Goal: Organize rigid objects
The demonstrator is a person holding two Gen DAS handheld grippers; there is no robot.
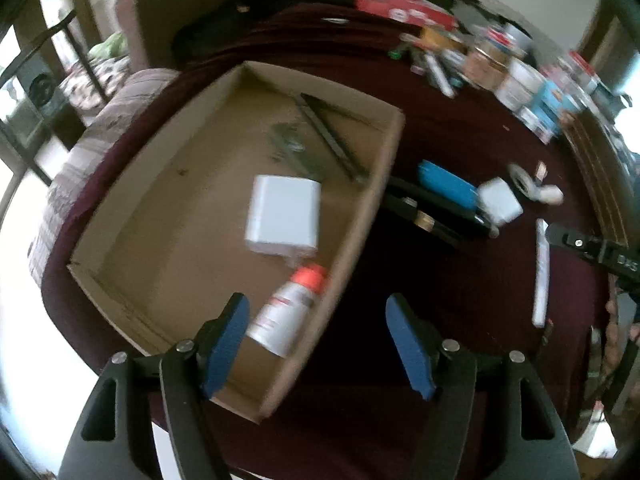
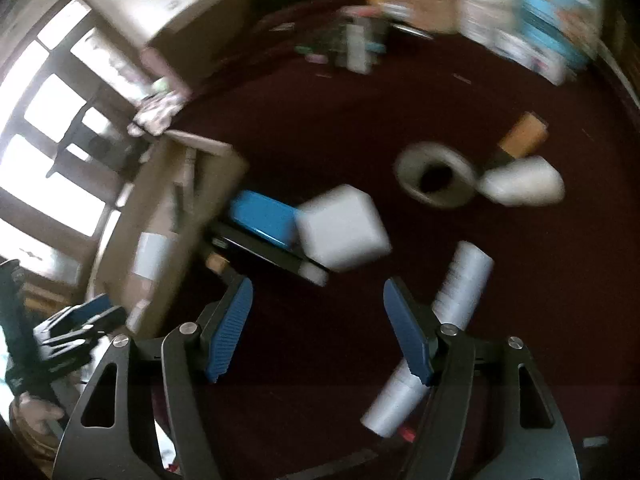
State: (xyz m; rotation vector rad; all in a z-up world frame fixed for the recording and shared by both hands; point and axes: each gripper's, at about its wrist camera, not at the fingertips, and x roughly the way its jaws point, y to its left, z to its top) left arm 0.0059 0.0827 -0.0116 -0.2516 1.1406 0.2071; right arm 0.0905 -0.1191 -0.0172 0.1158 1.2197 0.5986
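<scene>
Maroon tablecloth (image 1: 460,140) under cardboard box (image 1: 372,208), windows (image 2: 52,160) behind; both grippers' fingers wide apart, empty.

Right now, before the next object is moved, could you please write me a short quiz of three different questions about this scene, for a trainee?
1. True or false: the bottle with the orange cap lies inside the cardboard box.
2. Which item rests partly on the blue case? A) white cube-shaped block B) tape roll C) long white tube
3. Fill in: both the left gripper and the right gripper have their jaws ____ and hold nothing.

Key: 1 true; 2 A; 3 open.
</scene>
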